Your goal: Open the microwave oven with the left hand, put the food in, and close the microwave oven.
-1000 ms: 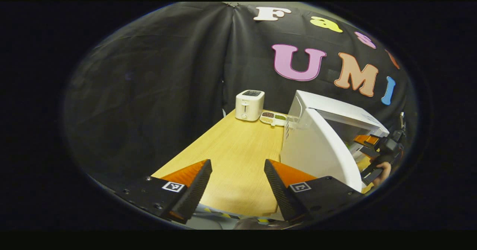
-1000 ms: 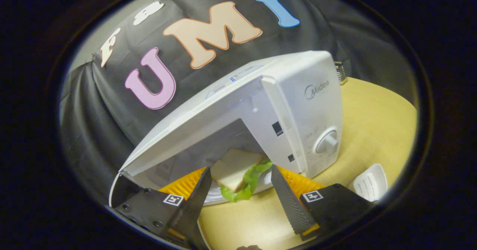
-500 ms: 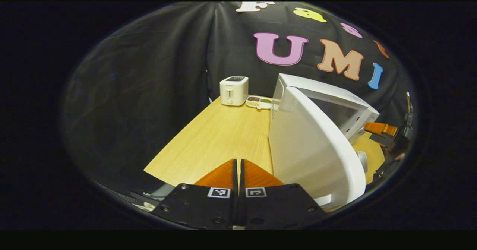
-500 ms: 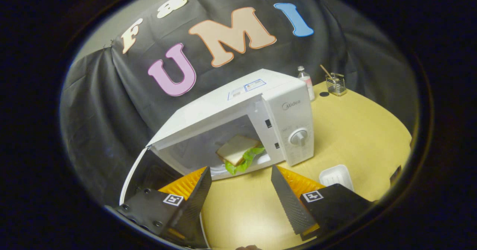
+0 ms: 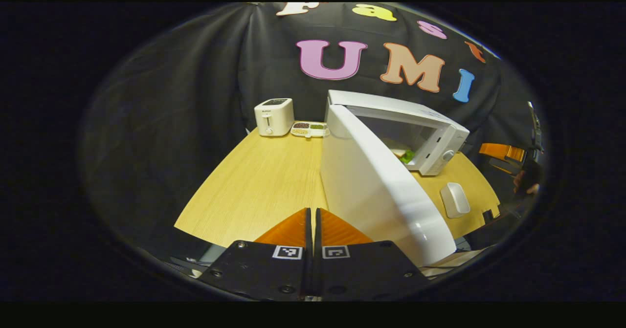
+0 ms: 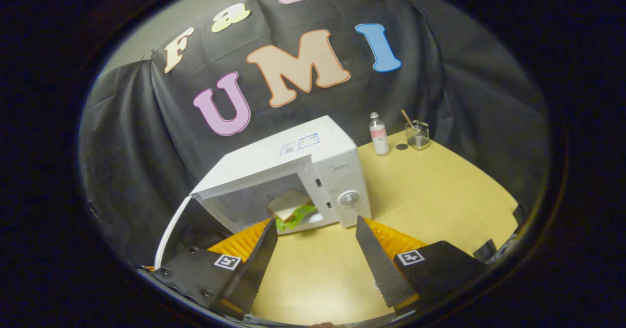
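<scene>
Wooden table (image 6: 430, 191), microwave (image 6: 293, 159) door (image 5: 371, 191) swung wide, sandwich (image 6: 289, 206) inside, left gripper (image 5: 313, 230) fingers together, right gripper (image 6: 315, 250) fingers apart.

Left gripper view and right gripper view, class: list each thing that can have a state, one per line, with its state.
White microwave oven: open.
White microwave door: swung wide, untouched.
Sandwich with green lettuce: lying inside the oven.
Left gripper: shut, empty.
Right gripper: open, empty.
Cream toaster: upright, nothing sticking out.
Small clear bottle: upright, capped.
</scene>
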